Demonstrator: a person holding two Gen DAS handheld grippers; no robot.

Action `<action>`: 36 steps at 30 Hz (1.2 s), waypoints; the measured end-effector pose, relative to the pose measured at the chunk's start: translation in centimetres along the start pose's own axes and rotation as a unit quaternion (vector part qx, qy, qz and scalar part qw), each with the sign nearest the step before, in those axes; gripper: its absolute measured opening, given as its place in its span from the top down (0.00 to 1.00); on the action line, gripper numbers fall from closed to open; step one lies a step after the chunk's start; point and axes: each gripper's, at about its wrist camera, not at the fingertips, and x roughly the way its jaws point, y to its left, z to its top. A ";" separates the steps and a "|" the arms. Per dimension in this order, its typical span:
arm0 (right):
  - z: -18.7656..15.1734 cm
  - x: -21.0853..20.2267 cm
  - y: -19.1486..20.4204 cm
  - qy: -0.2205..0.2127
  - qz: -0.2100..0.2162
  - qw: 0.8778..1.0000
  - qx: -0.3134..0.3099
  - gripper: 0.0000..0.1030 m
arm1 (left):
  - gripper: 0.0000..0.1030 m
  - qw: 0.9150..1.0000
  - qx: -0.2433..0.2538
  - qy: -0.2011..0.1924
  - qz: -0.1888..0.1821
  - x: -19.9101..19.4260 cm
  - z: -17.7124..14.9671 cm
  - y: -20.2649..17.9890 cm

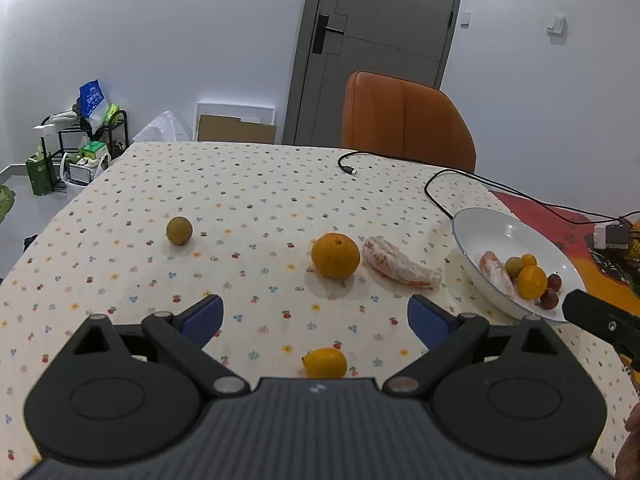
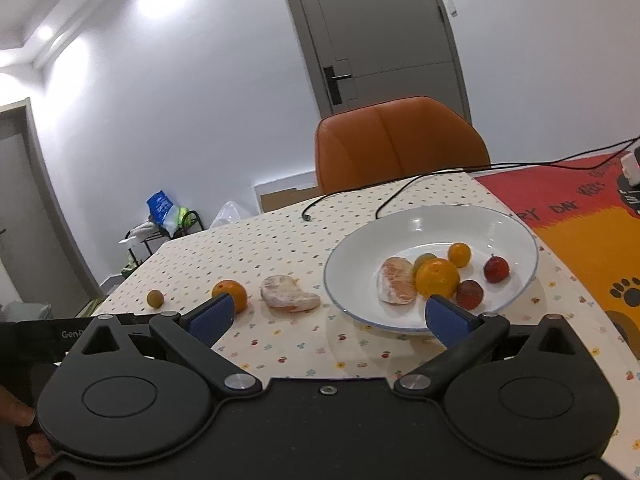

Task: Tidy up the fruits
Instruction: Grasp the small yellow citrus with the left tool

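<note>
A white plate [image 2: 508, 224] holds a peeled citrus segment [image 2: 396, 282], an orange [image 2: 437, 277], a small yellow fruit [image 2: 459, 254], a greenish fruit and two dark red fruits [image 2: 496, 269]. On the cloth lie a big orange [image 1: 335, 255], a peeled segment [image 1: 400, 266], a small brown-green fruit [image 1: 179, 231] and a small lemon-like fruit [image 1: 325, 362]. My left gripper [image 1: 316, 316] is open just above the lemon-like fruit. My right gripper [image 2: 328, 314] is open, hovering before the plate's near rim with nothing between its fingers.
An orange chair [image 1: 404, 120] stands behind the table. Black cables [image 1: 448, 184] run across the far right of the flowered tablecloth [image 1: 248, 192]. A red and orange mat [image 2: 580, 216] lies right of the plate. A shelf with bags [image 1: 88, 136] stands at the far left.
</note>
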 end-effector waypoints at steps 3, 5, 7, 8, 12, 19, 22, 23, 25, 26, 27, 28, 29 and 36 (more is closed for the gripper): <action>-0.1 0.2 0.4 0.005 0.004 1.000 -0.005 0.00 | 0.05 1.000 -0.001 0.007 -0.003 0.2 -0.4 0.2; -0.2 0.4 0.6 0.009 0.008 1.000 -0.008 0.00 | 0.06 1.000 -0.002 0.007 0.001 0.3 -0.7 0.4; -0.3 0.6 0.8 0.015 0.011 1.000 -0.011 0.00 | 0.06 1.000 -0.002 0.011 0.000 0.4 -0.9 0.5; -0.3 0.7 0.8 0.017 0.012 1.000 -0.011 0.00 | 0.08 1.000 -0.003 0.013 -0.002 0.5 -1.1 0.7; -0.4 1.1 1.0 0.028 0.017 0.999 -0.011 0.00 | 0.12 1.000 -0.005 0.018 -0.006 1.0 -1.7 0.8; -0.6 1.9 1.6 0.041 0.020 0.999 -0.021 0.00 | 0.38 0.999 -0.011 0.039 -0.023 2.4 -2.4 0.8; -0.6 2.3 2.0 0.045 0.022 0.998 -0.027 0.00 | 0.48 0.999 0.002 0.039 -0.020 2.8 -2.7 0.4; -0.6 2.5 2.1 0.046 0.024 0.998 -0.028 0.00 | 0.56 0.999 0.010 0.038 -0.013 2.9 -2.7 0.3; -0.7 2.8 2.3 0.047 0.030 0.998 -0.031 0.00 | 0.74 0.999 0.021 0.038 0.001 3.0 -2.6 0.2; -0.8 3.0 2.4 0.050 0.032 0.998 -0.034 0.00 | 0.76 0.999 0.017 0.040 0.000 3.1 -2.5 0.4; -0.8 3.2 2.5 0.052 0.034 0.997 -0.036 0.00 | 0.76 0.999 0.010 0.043 -0.005 3.2 -2.2 0.7; -0.9 3.4 2.6 0.055 0.035 0.997 -0.038 0.00 | 0.76 0.999 0.001 0.045 -0.008 3.2 -2.0 1.0; -0.9 3.7 2.8 0.056 0.038 0.997 -0.041 0.00 | 0.76 0.999 -0.003 0.045 -0.008 3.3 -1.8 1.3; -0.4 4.9 4.1 0.056 0.064 0.995 -0.061 0.02 | 0.76 0.999 -0.021 0.025 0.000 3.0 -1.0 2.9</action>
